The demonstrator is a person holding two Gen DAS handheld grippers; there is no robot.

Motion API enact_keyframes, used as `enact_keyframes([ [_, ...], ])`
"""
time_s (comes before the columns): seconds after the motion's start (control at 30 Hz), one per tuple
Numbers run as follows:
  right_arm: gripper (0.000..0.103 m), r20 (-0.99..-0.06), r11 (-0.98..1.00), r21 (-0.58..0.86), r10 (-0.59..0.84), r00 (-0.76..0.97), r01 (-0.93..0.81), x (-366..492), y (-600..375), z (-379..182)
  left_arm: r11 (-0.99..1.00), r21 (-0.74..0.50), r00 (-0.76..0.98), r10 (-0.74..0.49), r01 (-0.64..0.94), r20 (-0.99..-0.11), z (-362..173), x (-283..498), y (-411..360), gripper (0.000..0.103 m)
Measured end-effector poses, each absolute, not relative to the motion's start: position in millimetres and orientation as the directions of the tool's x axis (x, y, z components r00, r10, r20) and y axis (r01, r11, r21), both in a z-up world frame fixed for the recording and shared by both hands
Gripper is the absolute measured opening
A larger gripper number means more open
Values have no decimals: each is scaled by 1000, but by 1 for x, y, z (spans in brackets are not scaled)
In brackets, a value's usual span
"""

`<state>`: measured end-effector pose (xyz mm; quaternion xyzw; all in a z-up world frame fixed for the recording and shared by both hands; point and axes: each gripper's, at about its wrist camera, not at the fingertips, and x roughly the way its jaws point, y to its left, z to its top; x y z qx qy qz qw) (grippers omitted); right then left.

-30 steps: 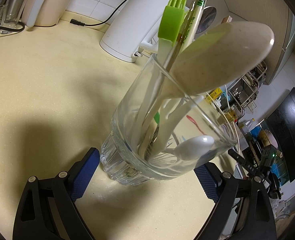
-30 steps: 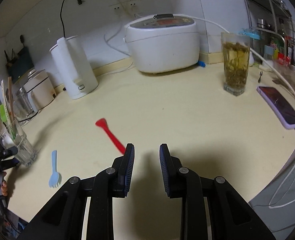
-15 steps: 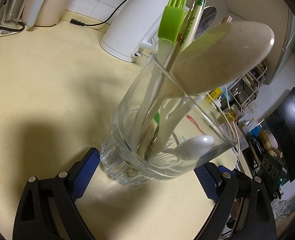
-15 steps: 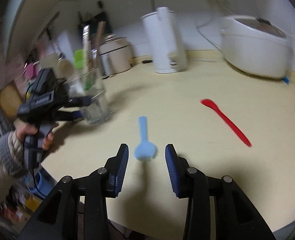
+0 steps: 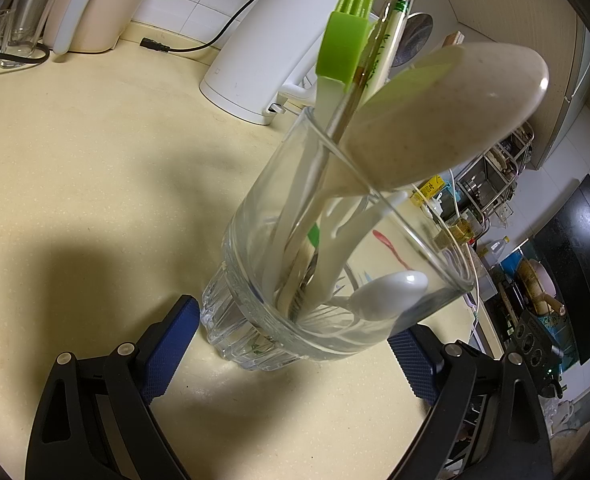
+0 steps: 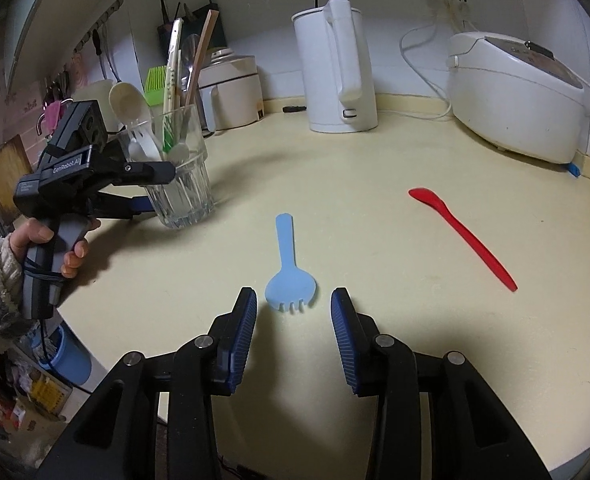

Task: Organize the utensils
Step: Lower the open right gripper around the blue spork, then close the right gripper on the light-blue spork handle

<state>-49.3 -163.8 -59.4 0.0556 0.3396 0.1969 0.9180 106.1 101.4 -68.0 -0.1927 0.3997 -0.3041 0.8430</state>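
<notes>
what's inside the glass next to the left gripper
The glass holds a big beige spoon, a green brush, wrapped chopsticks, a white spoon and a white fork. Their lower ends overlap at the bottom and can't be told apart.

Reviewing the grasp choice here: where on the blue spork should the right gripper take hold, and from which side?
Grip the blue spork on its narrow handle, coming from above with the fingers across it. It lies flat on the counter, tines towards the right gripper, which is open. The wide bowl nearly fills the gap; the slim, straight handle probably fits more easily.
</notes>
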Motion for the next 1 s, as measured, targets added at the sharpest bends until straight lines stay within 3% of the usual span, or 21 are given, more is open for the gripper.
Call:
enact_keyframes([
  [0.53, 39, -570, 933, 85, 333, 751, -349, -46, -134, -65, 741, -568, 495, -667, 359, -557, -68, 106, 102, 94],
  [0.73, 30, -566, 940, 99, 324, 758, -327, -45, -136, -65, 741, -568, 496, -667, 359, -557, -68, 106, 102, 94],
  [1.0, 30, -568, 944, 105, 316, 760, -314, -45, -135, -66, 741, -568, 495, -667, 359, -557, -68, 106, 101, 94],
])
